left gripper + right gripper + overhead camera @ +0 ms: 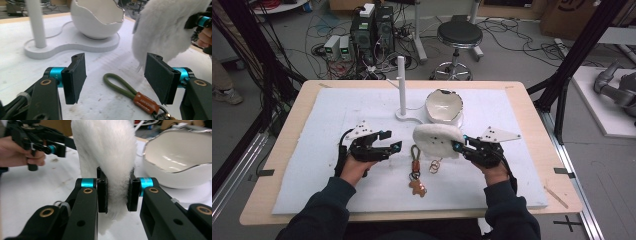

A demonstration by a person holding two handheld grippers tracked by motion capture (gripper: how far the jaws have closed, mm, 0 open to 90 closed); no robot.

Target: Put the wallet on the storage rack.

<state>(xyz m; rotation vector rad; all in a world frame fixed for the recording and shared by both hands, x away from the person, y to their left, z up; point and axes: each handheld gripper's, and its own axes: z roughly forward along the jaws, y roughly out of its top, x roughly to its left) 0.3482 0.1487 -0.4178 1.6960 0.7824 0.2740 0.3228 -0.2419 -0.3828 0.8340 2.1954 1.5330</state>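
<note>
Left claw (396,145) gapes empty; right claw (117,192) seems clamped tight.

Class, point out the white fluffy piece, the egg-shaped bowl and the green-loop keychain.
white fluffy piece (110,150): right gripper view, its fur above the jaws.
egg-shaped bowl (96,23): left gripper view, outer wall.
green-loop keychain (120,85): left gripper view, the green loop.
</note>
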